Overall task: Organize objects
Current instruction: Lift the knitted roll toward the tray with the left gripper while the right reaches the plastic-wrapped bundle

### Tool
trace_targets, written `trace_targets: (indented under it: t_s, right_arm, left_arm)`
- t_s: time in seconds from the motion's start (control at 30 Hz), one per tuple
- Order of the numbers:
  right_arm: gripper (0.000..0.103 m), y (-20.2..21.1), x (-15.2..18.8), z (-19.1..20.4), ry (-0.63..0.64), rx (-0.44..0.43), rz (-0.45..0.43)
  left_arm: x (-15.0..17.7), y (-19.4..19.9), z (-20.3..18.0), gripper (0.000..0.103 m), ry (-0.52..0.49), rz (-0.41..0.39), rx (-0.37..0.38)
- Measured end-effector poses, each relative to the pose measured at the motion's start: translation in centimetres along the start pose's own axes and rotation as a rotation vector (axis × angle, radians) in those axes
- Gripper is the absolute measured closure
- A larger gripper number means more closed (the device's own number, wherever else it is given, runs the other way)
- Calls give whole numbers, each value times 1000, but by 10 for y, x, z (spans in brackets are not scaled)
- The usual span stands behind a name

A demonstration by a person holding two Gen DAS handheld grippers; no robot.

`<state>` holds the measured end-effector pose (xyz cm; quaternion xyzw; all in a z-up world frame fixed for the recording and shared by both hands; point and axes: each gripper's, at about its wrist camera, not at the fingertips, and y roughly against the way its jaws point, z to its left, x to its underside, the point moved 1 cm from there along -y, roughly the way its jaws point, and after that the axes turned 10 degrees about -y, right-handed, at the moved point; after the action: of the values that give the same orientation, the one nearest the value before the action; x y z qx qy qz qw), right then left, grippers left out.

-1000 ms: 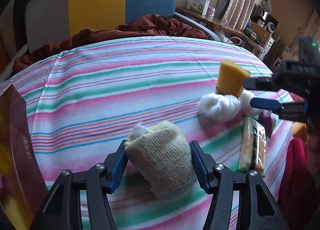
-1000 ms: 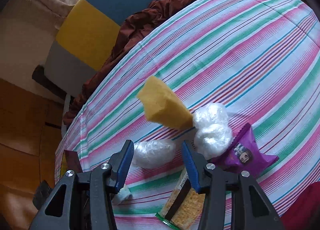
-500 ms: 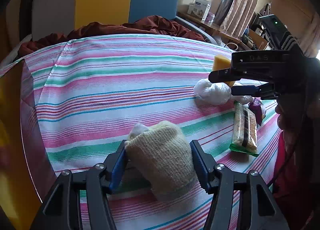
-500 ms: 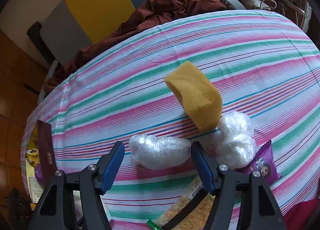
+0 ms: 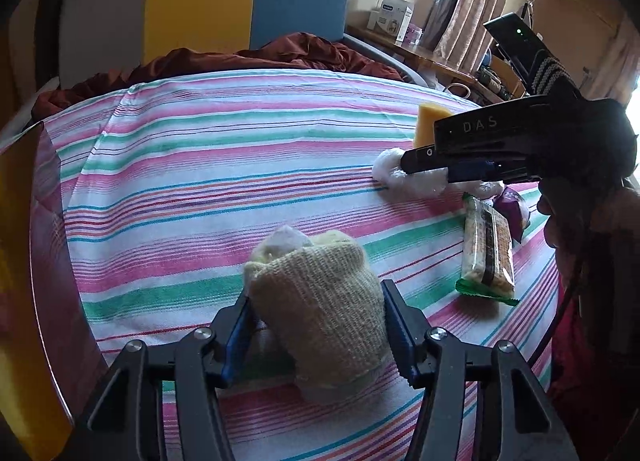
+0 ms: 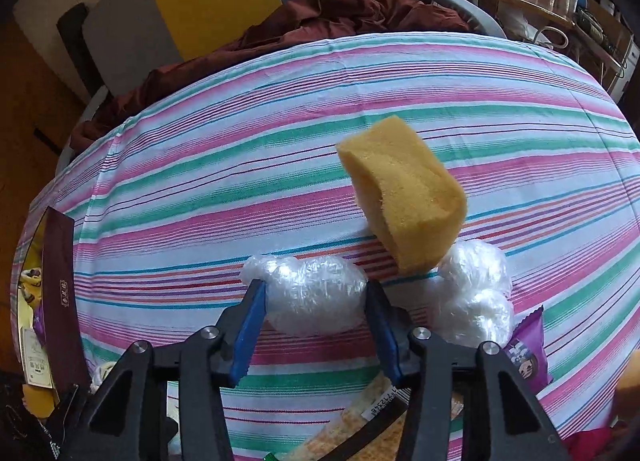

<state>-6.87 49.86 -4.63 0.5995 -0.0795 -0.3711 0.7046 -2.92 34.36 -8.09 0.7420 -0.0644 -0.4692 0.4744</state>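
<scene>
A pink, green and white striped cloth (image 5: 224,165) covers the counter, with a yellow, blue and grey chair back (image 5: 248,1) and rumpled maroon fabric (image 5: 304,55) behind it. The left claw (image 5: 316,323) is clamped on a beige knitted sock roll (image 5: 320,301). The right claw (image 6: 314,323) is closing, its pads against a clear crinkled plastic bundle (image 6: 312,299) lying beside a yellow sponge block (image 6: 404,201).

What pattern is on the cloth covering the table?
The tablecloth has horizontal pink, green and white stripes with thin blue and red lines, clearest in the right wrist view.
</scene>
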Motion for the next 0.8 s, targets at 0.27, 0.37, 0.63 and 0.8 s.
trace_targets:
  t_s: [0.27,0.37,0.63,0.8]
  right_arm:
    - [53,0,1,0,9,7,1]
    - [53,0,1,0,11,9,5]
    - [53,-1,2,4,21,14,-4]
    - [53,-1,3,6,37,23,-14]
  left_arm:
    - [3,2,-1,43,-8,-7,-10]
    - [4,3,-2,45,-9,-5,-14]
    - [6,17,-6,52,-19,6,-36]
    - [6,36,-6,52,-27,-10,-57]
